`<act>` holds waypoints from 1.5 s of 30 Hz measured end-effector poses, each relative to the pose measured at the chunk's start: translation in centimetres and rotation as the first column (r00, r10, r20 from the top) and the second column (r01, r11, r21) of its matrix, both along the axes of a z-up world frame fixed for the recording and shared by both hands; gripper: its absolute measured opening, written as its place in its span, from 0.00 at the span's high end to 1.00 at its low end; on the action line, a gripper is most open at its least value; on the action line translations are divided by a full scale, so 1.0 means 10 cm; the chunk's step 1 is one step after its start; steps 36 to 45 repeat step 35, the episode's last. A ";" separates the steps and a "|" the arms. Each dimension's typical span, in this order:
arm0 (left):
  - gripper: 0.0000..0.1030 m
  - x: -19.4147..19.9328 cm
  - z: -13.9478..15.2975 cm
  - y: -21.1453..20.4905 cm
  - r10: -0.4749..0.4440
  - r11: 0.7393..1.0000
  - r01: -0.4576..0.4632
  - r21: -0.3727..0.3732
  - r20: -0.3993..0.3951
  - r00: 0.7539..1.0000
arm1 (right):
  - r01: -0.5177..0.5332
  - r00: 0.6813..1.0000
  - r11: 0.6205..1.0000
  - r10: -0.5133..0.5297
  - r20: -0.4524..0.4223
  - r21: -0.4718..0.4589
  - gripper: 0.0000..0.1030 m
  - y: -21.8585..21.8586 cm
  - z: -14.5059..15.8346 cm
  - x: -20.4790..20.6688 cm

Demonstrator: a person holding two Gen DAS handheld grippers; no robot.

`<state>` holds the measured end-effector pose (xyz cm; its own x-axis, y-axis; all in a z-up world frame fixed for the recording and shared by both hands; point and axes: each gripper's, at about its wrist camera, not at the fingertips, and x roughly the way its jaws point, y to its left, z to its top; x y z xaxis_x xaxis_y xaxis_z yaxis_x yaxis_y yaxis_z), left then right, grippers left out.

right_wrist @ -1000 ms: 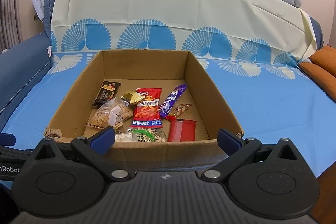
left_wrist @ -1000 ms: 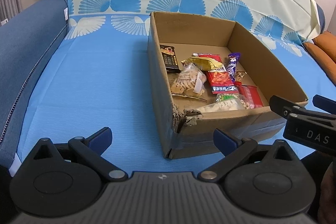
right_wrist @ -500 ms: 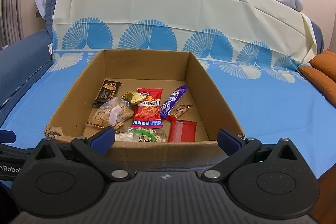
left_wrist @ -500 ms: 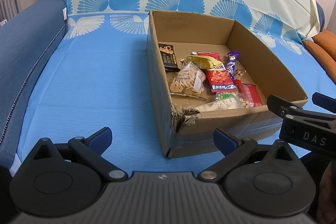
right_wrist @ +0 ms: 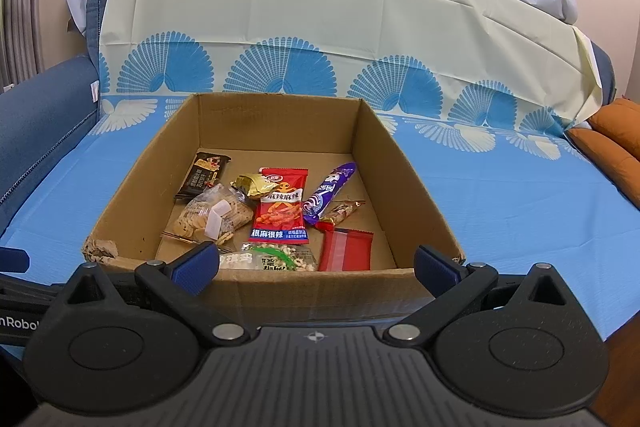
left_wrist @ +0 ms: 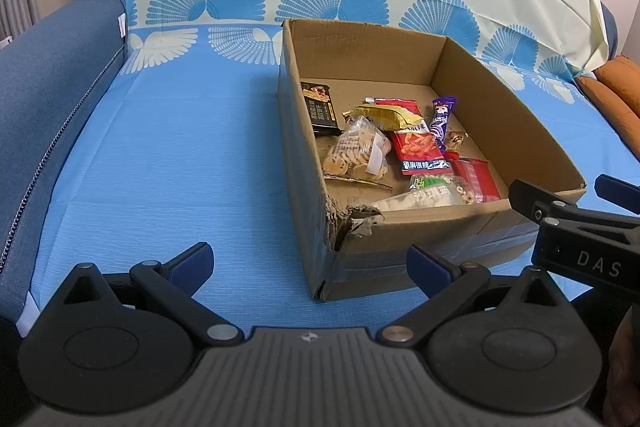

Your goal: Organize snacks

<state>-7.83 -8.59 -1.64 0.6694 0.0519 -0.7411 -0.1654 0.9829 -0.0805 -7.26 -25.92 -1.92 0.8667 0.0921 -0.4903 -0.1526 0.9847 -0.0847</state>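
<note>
Both tools hang released and empty: the right tool (right_wrist: 316, 263) faces the near wall of the cardboard box (right_wrist: 404, 163), and the left tool (left_wrist: 310, 265) sits off the box's torn near corner, over the blue sheet (left_wrist: 168, 163). A sound next move, I judge, is to come down from above on one packet only. The snacks (right_wrist: 280, 213) lie loose and overlapping on the box floor, toward its near half: slippery, crinkly wrappers

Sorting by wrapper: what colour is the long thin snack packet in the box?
Purple with white print, clearest in the right wrist view.
</note>
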 end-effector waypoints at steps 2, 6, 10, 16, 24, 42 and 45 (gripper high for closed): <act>0.00 0.00 0.00 0.00 0.000 1.000 0.000 0.000 0.000 1.000 | 0.000 1.000 1.000 0.000 0.000 0.000 0.01 0.00 0.00 0.00; 0.00 0.00 0.00 0.00 0.000 1.000 0.000 0.000 0.000 1.000 | 0.000 1.000 1.000 0.000 0.001 -0.001 0.01 0.00 0.00 0.00; 0.00 0.00 -0.01 -0.02 -0.010 1.000 0.010 -0.001 0.000 1.000 | 0.000 1.000 1.000 0.000 0.000 0.001 0.01 0.00 0.00 0.00; 0.00 0.01 -0.02 -0.05 -0.020 1.000 0.020 0.005 0.000 1.000 | -0.006 1.000 1.000 0.006 0.004 -0.006 0.01 0.00 0.01 -0.01; 0.00 0.01 -0.02 -0.04 -0.022 1.000 0.022 0.004 0.002 1.000 | -0.007 1.000 1.000 0.007 0.004 -0.006 0.01 0.01 0.00 -0.01; 0.00 0.01 -0.03 -0.05 -0.024 1.000 0.024 0.002 0.008 1.000 | -0.005 1.000 1.000 0.005 0.003 -0.008 0.01 0.01 0.00 -0.01; 0.00 0.01 -0.03 -0.05 -0.024 1.000 0.024 0.002 0.008 1.000 | -0.005 1.000 1.000 0.005 0.003 -0.008 0.01 0.01 0.00 -0.01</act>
